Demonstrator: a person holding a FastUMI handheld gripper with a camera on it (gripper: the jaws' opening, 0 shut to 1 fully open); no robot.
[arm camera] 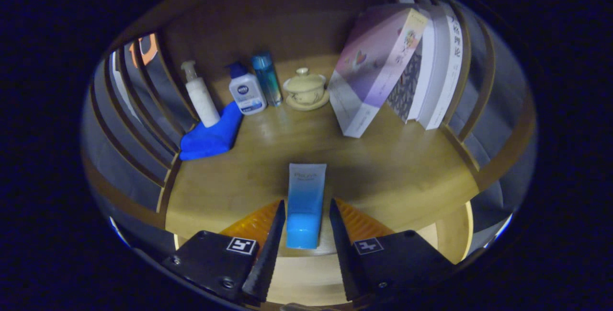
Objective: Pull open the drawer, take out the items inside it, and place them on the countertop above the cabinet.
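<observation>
We have the gripper [306, 220] over the countertop [407, 172], and its fingers stand apart with the blue tube [305, 205] lying between them, cap end toward us. A narrow gap shows on each side of the tube, so we judge the fingers are not pressing on it; whether one of them brushes it we cannot tell. The tube looks to rest flat on the wood, which suggests it is already set down.

Beyond the fingers and to the left sit a folded blue cloth [210, 136], a white pump bottle [201, 95], a squat white bottle [246, 91] and a slim blue bottle [267, 78], close together. Straight beyond stands a lidded tea cup [305, 88] on its saucer, and to the right a row of leaning books [397, 66].

The risks we see from here: if we draw back at a slant, a finger could catch the tube and drag it toward the near edge of the countertop, where it might slide off. Pushing forward instead could shove it on toward the cup. A straight, level retreat seems safest to us.
</observation>
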